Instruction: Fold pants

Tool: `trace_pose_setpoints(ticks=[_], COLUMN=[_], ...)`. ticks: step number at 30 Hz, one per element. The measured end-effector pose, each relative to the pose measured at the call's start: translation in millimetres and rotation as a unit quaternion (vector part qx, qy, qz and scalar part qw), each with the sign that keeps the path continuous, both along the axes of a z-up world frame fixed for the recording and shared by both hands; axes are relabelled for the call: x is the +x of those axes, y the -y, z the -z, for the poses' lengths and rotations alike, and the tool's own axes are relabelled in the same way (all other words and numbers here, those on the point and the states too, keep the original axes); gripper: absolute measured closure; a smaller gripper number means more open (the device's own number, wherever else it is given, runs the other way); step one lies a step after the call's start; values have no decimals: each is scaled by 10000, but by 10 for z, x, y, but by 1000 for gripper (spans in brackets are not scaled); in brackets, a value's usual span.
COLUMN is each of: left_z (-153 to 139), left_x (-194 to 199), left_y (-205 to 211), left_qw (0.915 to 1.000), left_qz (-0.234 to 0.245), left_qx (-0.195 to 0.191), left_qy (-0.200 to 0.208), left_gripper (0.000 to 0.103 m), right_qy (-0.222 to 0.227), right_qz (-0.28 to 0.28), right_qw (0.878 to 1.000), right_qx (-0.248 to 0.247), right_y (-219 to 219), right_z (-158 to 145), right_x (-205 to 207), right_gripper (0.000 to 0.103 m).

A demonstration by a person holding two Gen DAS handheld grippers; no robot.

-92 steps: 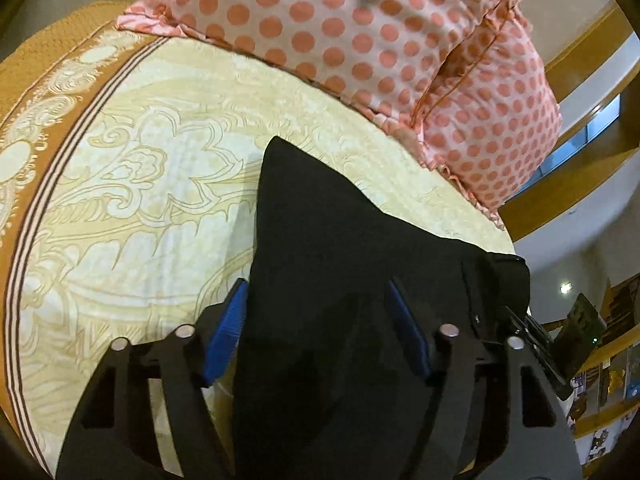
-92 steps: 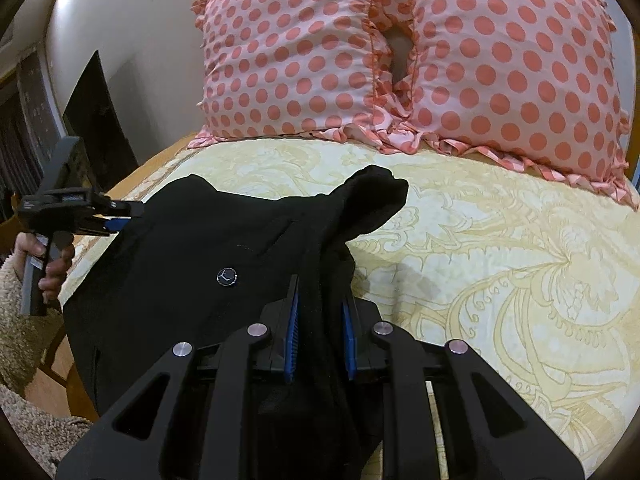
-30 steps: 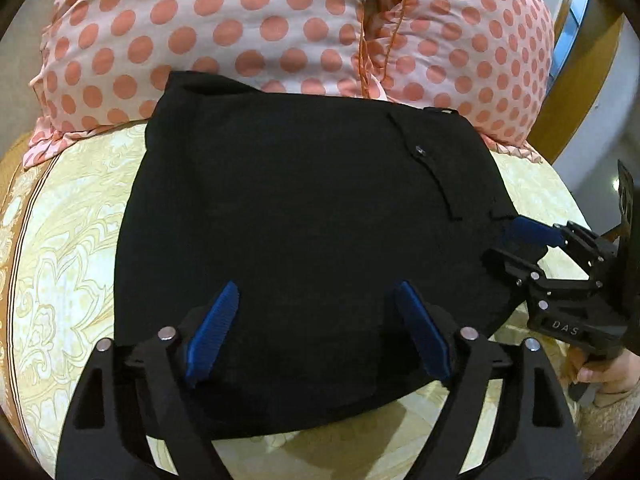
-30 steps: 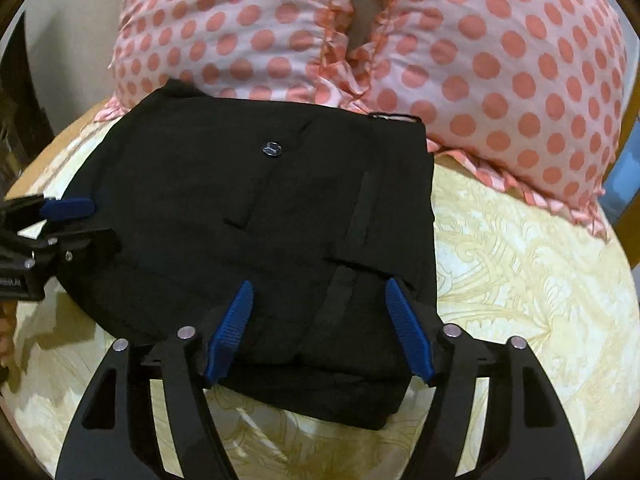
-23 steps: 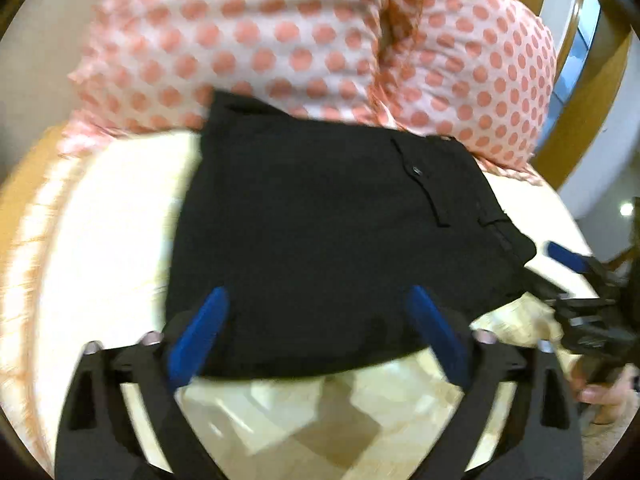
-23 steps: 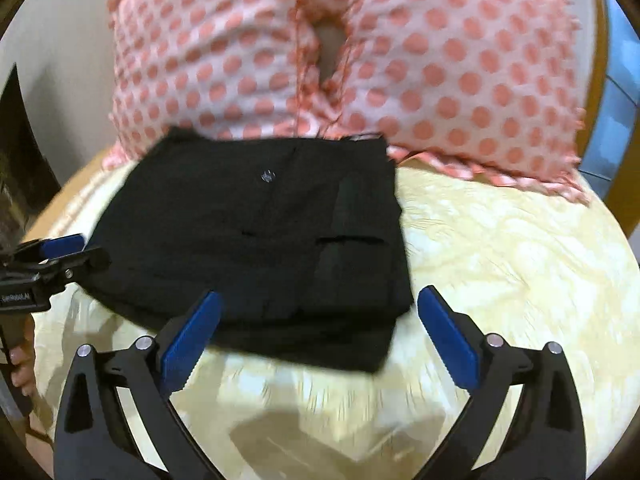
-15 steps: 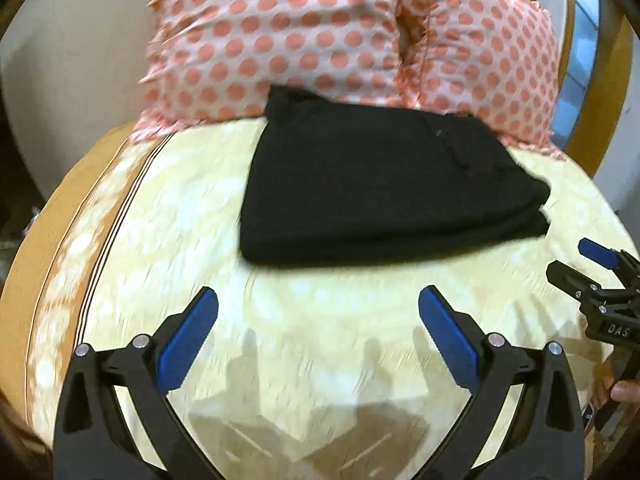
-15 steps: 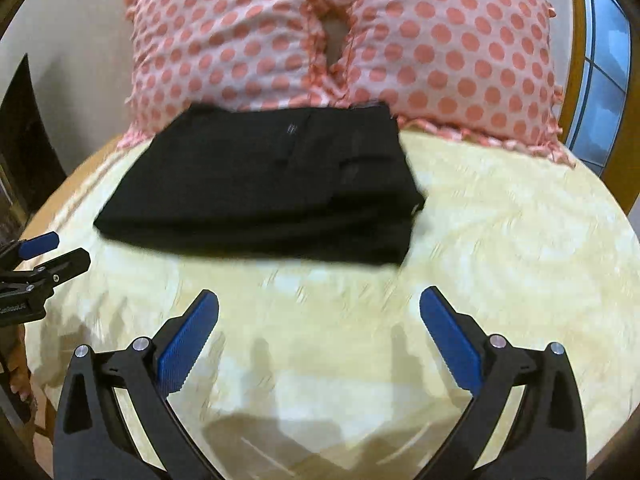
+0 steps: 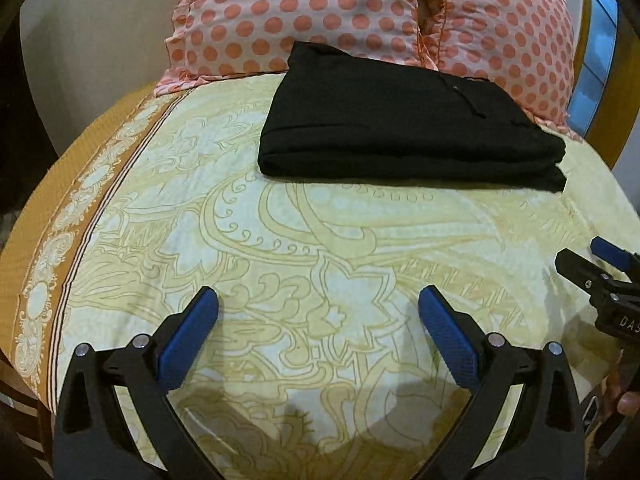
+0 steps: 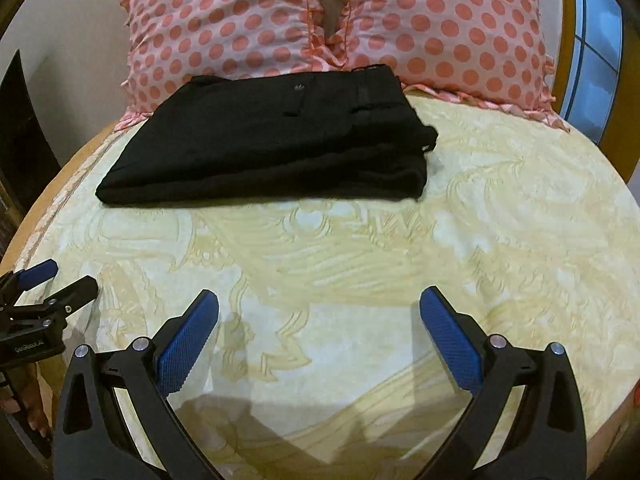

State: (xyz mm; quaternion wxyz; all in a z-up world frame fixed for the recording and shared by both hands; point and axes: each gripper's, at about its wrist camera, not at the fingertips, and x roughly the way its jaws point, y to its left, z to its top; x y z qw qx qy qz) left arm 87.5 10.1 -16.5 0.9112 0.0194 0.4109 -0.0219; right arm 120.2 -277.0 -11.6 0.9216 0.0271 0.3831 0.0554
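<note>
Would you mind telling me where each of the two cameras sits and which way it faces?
Left wrist: on the left gripper, angled down across the yellow patterned bedsheet at the folded black pants; the right gripper enters at right.
Right wrist: on the right gripper, same downward view; the left gripper shows at left.
Shared: pants, sheet, pink polka-dot pillows; both grippers open, holding nothing.

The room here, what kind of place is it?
Most likely a bedroom: two polka-dot pillows lean at the head of a bed with a yellow patterned bedsheet, and folded black pants lie on it.
</note>
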Motion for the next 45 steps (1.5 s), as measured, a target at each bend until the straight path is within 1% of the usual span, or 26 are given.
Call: trace_pose_setpoints(ticks=[2, 5, 14, 21, 26, 45], left_z=[14, 21, 46, 47, 55, 57], left_x=[-17, -40, -124, -146, -150, -148], left_y=[6, -5, -3, 5, 1, -10], left_qw=[10000, 9999, 9990, 9991, 9991, 9993], left_qz=[21, 23, -23, -106, -90, -71], left_qx=[69, 66, 51, 52, 48, 44], left_qy=[49, 126, 441, 415, 415, 361], left_gripper=[2, 2, 2, 2, 2, 2], right_qy=[1, 83, 243, 292, 363, 383], right_qz=[-10, 10, 257, 428, 427, 419], right_qw=[10000, 9993, 9989, 9982, 9980, 9979], right_qx=[-67, -353, -305, -300, -300, -299], right_y=[-23, -95, -110, -120, -109, -108], right_z=[32, 61, 84, 83, 93, 87], right_x=[-20, -52, -101, -126, -140, -145], right_gripper=[1, 1, 1, 1, 1, 1])
